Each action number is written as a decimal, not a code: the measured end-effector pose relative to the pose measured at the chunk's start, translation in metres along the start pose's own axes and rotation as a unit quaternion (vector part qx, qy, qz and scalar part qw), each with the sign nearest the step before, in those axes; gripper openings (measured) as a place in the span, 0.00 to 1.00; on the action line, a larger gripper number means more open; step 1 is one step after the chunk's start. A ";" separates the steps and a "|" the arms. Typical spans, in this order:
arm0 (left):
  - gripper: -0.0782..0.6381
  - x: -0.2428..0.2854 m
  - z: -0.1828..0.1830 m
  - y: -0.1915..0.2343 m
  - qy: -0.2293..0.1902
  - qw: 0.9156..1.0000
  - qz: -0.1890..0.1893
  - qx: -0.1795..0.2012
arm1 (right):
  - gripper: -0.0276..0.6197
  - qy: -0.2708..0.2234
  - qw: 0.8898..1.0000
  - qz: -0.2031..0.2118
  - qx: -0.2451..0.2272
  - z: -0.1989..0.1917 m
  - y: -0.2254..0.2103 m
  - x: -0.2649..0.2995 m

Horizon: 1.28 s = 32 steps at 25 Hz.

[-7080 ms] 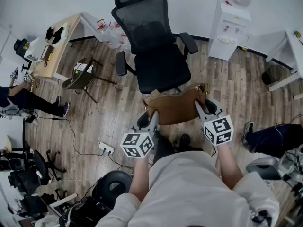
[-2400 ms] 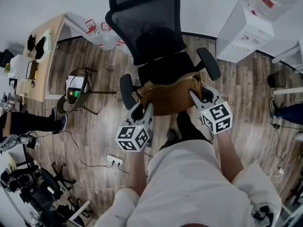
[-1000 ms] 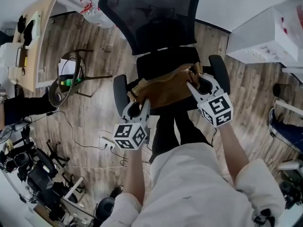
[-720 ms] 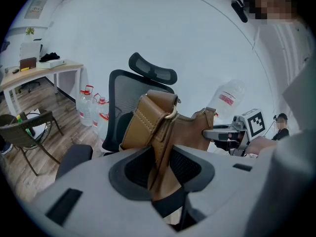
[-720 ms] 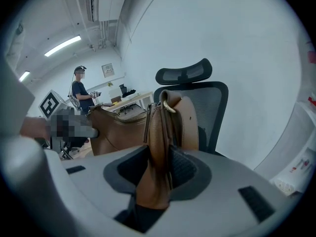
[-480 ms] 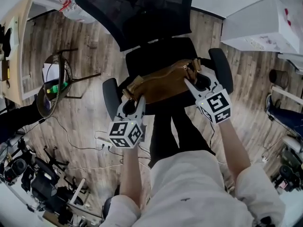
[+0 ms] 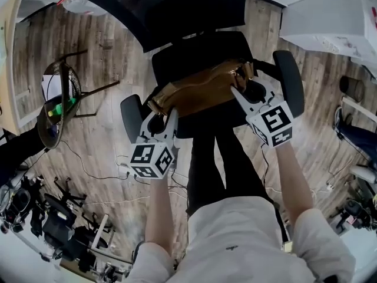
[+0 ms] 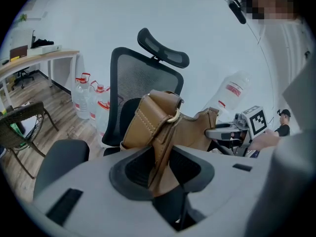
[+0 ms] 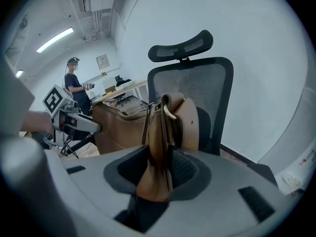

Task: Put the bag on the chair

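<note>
The black office chair (image 7: 197, 52) fills the upper middle of the head view, its mesh backrest (image 7: 165, 5) away from me and an armrest on either side. The tan bag (image 7: 197, 93) hangs across the front half of the seat, carried by its two ends, slightly skewed, with its right end nearer the backrest. I cannot tell whether its base touches the cushion yet.

I judge the step in hand to be setting the bag down, nearly finished. To do it well I would bring both ends down evenly so the bag stays level, and keep it between the left armrest (image 7: 129, 118) and the right armrest (image 7: 290, 81). I would square it to the backrest and let the base take its own weight before either grip lets go. If one end is let go early, the bag could tip off the front edge.

My left forearm (image 7: 156, 211) and right forearm (image 7: 291, 181) stretch forward from my body, with the right reaching further. Both tools point forward and down, angled inward to the bag.

The left tongs (image 7: 165, 112) are clenched on the leather strap end (image 8: 159, 147) below its metal ring (image 8: 174, 120). The right tongs (image 7: 242, 90) are likewise clamped on the folded strap tab (image 9: 159, 152) at the other end.
</note>
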<state>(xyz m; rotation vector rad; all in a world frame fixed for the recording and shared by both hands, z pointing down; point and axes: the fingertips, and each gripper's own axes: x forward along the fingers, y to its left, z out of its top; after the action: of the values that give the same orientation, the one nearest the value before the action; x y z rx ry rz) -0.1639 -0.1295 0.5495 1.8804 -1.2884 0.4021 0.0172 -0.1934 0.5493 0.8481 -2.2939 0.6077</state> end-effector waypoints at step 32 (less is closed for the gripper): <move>0.25 0.131 0.011 0.073 -0.009 0.999 0.001 0.047 | 0.24 0.007 0.999 -0.045 -0.024 -0.021 -0.080 0.113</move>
<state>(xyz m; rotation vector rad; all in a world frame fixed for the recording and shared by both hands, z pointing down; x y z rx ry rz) -0.1745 -0.2318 0.6594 1.9642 -1.3044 0.4539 0.0124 -0.2829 0.6572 0.9158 -2.2356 0.5158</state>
